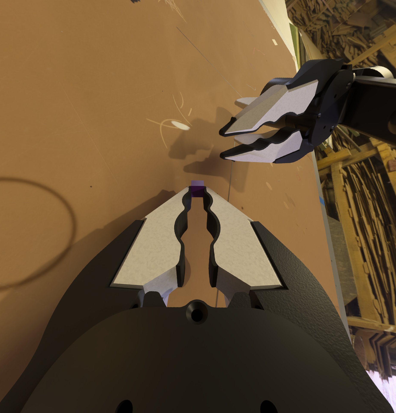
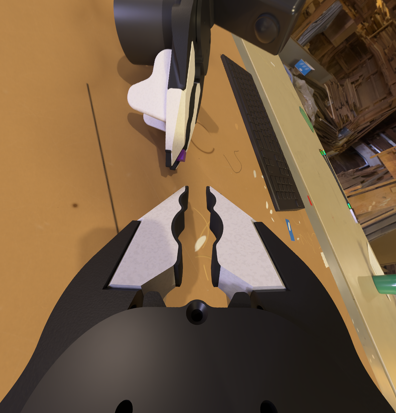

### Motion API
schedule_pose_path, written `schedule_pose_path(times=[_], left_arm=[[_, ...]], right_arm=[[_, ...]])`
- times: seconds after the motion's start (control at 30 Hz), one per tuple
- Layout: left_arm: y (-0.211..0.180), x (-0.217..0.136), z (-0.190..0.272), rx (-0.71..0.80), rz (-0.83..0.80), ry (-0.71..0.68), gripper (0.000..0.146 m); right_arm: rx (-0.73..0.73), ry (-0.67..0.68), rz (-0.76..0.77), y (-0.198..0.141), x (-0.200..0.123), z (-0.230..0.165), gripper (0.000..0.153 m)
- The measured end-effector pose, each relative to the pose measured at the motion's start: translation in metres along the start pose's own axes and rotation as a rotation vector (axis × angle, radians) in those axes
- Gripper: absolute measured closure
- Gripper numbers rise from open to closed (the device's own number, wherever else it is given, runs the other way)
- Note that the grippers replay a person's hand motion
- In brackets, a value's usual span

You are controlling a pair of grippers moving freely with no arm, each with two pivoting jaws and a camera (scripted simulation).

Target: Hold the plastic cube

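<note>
A small purple plastic cube [image 1: 197, 189] sits between the fingertips of my left gripper [image 1: 197, 190], which is shut on it just above the brown tabletop [image 1: 103, 111]. In the right wrist view the same cube [image 2: 182, 155] shows pinched at the tip of the left gripper [image 2: 178, 161], seen edge-on. My right gripper [image 2: 197, 188] is open by a narrow gap and empty, hovering over the table a short way from the cube. It also shows in the left wrist view [image 1: 224, 143], above and right of the cube.
A black keyboard [image 2: 261, 134] lies along the table's beige edge strip [image 2: 304, 156]. A white lobed object [image 2: 150, 96] lies behind the left gripper. A green cylinder [image 2: 389, 283] sits on the edge strip. Stacked lumber [image 1: 360, 201] lies beyond the table.
</note>
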State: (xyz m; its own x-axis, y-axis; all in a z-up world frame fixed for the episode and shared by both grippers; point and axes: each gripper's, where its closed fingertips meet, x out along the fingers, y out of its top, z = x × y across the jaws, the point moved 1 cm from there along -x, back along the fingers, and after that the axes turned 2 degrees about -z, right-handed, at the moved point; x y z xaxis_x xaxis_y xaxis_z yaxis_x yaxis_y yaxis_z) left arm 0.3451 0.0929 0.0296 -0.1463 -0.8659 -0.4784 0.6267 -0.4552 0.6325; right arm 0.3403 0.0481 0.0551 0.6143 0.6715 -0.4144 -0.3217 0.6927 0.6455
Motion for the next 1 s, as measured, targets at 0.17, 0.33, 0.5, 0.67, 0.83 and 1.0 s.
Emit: schedule_pose_path(times=[0.17, 0.33, 0.5, 0.67, 0.83, 1.0], left_arm=[[0.000, 0.001, 0.000, 0.002, -0.002, -0.002, 0.137], [-0.001, 0.001, 0.001, 0.004, -0.005, -0.003, 0.137], [-0.001, 0.002, 0.002, 0.010, -0.012, -0.008, 0.137], [-0.001, 0.003, 0.002, 0.009, -0.013, -0.010, 0.137], [-0.002, 0.003, 0.002, 0.005, -0.015, -0.014, 0.137], [-0.002, 0.003, 0.002, -0.002, -0.015, -0.017, 0.137]], right_arm=[[0.059, -0.010, 0.047, 0.009, -0.008, 0.009, 0.137], [0.246, 0.058, 0.190, 0.026, -0.022, 0.017, 0.137], [0.783, 0.494, 0.680, 0.073, -0.072, 0.036, 0.137], [1.178, 0.817, 1.241, 0.077, -0.138, 0.089, 0.138], [1.315, 0.848, 1.506, 0.054, -0.163, 0.119, 0.138], [1.377, 0.821, 1.598, 0.038, -0.170, 0.131, 0.139]])
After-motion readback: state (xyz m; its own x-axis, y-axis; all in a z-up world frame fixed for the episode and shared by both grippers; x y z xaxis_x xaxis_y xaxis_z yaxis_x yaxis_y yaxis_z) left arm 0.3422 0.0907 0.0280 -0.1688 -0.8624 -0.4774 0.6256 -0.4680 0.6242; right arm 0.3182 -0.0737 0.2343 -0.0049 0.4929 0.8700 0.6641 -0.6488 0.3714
